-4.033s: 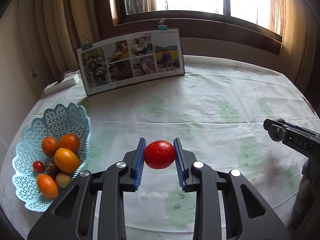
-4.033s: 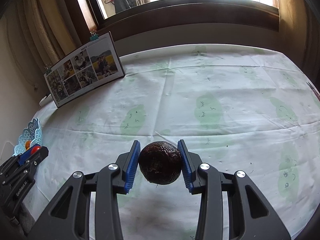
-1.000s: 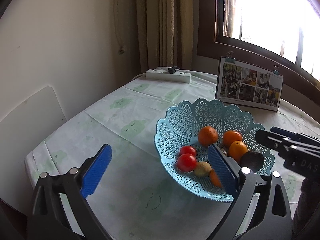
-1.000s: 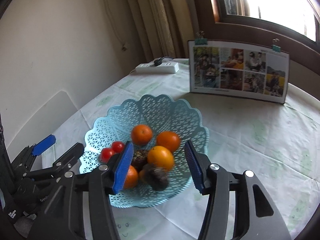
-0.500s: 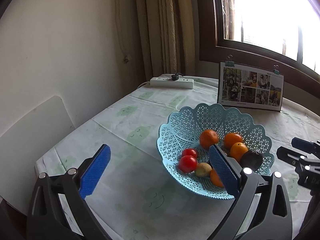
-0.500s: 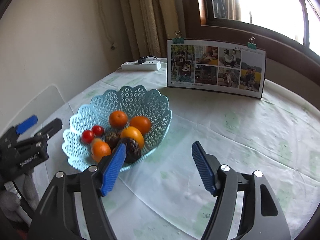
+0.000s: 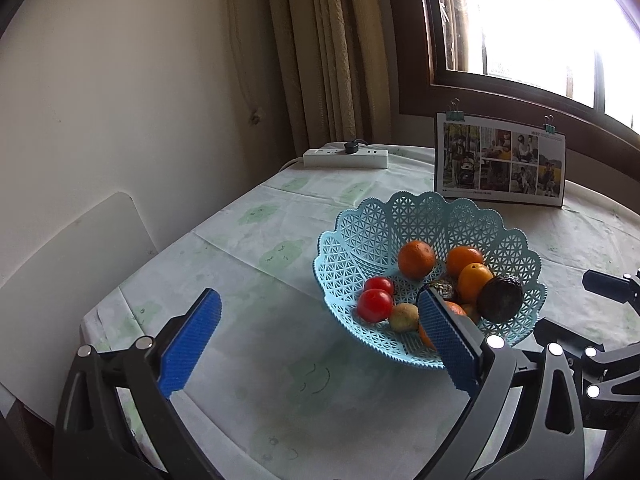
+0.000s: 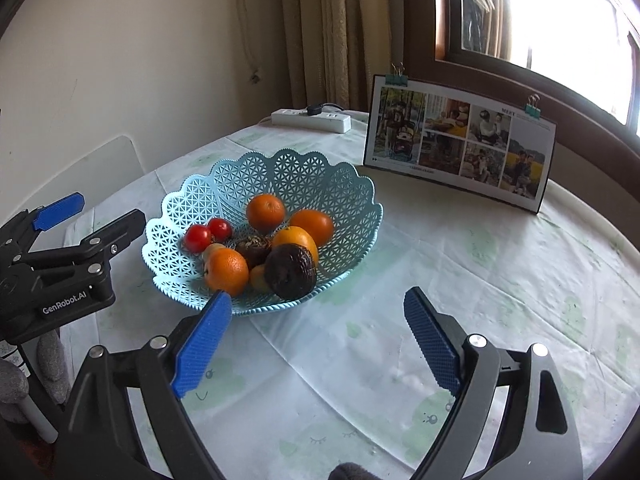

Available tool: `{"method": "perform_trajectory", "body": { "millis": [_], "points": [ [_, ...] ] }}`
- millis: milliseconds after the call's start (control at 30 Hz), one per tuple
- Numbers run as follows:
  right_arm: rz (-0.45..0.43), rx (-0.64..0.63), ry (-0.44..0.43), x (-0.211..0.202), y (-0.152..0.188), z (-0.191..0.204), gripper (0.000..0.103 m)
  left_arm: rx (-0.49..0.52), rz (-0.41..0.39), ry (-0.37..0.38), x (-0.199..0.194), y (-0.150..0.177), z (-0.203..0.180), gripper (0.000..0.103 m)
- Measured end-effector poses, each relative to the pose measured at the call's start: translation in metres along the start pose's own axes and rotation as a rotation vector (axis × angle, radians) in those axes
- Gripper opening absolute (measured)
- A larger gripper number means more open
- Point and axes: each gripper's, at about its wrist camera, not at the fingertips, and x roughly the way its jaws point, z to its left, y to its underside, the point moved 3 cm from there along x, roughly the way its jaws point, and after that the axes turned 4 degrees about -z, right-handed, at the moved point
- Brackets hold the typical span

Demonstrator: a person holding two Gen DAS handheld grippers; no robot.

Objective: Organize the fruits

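A light blue lattice basket [image 7: 360, 236] [image 8: 320, 176] stands on the table. It holds several oranges, two red tomatoes [image 7: 375, 305] [image 8: 197, 238], a small brownish fruit [image 7: 404, 317] and a dark avocado [image 7: 500, 298] [image 8: 290, 266] at its near rim. My left gripper [image 7: 320, 344] is open and empty, just short of the basket's near-left side. My right gripper [image 8: 316, 344] is open and empty, a little back from the basket's near-right side. Each gripper shows at the edge of the other's view.
A clipped photo board [image 7: 500, 160] [image 8: 460, 144] stands behind the basket below the window. A white power strip [image 7: 346, 158] [image 8: 312, 120] lies near the curtain. A white chair back [image 7: 68, 248] sits by the table's left edge. The cloth-covered table [image 8: 500, 280] stretches to the right.
Four seconds ago I held a tomato on the left and an avocado on the right; both now lie in the basket. Over the last second both open grippers have backed away from it.
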Motion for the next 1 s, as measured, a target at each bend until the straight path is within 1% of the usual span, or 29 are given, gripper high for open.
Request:
{"method": "perform_trajectory", "body": {
  "millis": [33,167,300,467,1000],
  "points": [
    [-0.005,-0.004,0.001,-0.0006,-0.0002,0.0008,0.093,0.002,-0.001,-0.002,-0.0007,0.0,0.0,0.1],
    [-0.026,-0.024,0.016,-0.0023,-0.0009,0.0031,0.098,0.012,-0.004,-0.008,-0.002,0.0003,-0.0012,0.1],
    [-0.028,-0.042,0.039,-0.0017,-0.0012,0.0033,0.098,0.021,-0.005,-0.011,-0.0029,0.0007,-0.0023,0.1],
    [-0.034,-0.043,0.034,-0.0034,-0.0022,0.0037,0.098,0.031,-0.007,-0.013,-0.0042,0.0007,-0.0036,0.1],
    [-0.037,-0.076,0.055,-0.0039,-0.0041,0.0089,0.098,0.045,-0.006,-0.008,-0.0035,0.002,-0.0069,0.1]
  ]
}}
